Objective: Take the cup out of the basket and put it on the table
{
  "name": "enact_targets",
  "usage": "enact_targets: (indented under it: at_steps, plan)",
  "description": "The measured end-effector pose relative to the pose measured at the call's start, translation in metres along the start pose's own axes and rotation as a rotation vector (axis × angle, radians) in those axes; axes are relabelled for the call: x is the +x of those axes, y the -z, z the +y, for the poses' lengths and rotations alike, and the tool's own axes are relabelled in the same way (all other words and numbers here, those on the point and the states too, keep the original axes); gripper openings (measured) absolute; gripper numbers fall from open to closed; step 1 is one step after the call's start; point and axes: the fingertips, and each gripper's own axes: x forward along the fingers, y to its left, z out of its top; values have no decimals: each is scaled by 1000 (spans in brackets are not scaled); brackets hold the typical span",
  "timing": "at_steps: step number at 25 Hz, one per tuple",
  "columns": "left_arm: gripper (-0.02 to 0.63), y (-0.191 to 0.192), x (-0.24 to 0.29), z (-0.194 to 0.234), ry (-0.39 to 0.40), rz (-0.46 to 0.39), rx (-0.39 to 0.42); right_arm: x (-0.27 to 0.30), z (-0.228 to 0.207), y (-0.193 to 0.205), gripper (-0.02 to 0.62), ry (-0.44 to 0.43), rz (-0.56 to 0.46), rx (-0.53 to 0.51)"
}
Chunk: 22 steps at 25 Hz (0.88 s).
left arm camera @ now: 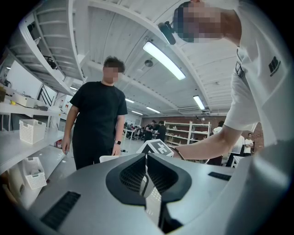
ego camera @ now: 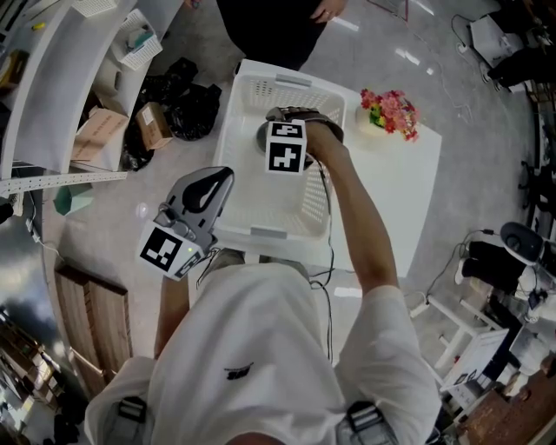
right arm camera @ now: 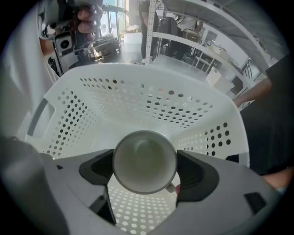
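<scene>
White cup [right arm camera: 144, 160] sits clamped in the right tool [right arm camera: 144, 173], inside the basket [right arm camera: 138, 103] — grasp made, by my reading. The next move calls for lifting it over the rim to the table [ego camera: 395, 182]; left tool [left arm camera: 147, 170] is clenched, empty.

The basket [ego camera: 261, 228] stands on the table [ego camera: 395, 182], on its left part, and the flowers [ego camera: 391, 113] are on the same table, just beside the basket's far right corner. Inside the basket, toward its far end, the cup [right arm camera: 144, 160] is between the two jaws of the right gripper [right arm camera: 144, 169], both touching it. The left gripper [ego camera: 204, 195] is at the near left corner of the basket, outside it, and a second person [ego camera: 269, 26] stands behind the table's far edge.
</scene>
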Motion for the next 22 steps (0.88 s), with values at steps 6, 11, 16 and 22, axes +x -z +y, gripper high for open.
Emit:
enact_targets:
  at_steps: [6, 11, 16, 22]
  plan:
    - [20, 0, 2, -4, 11, -3, 2, -25, 1, -8, 420, 19, -21, -10]
    - [20, -1, 3, -7, 17, -5, 1, -46, 4, -14, 420, 46, -41, -26]
    - [20, -3, 2, -5, 22, -5, 1, -67, 5, -19, 420, 63, -47, -38]
    - [20, -2, 4, -10, 40, -6, 8, -92, 12, -21, 420, 81, -52, -46]
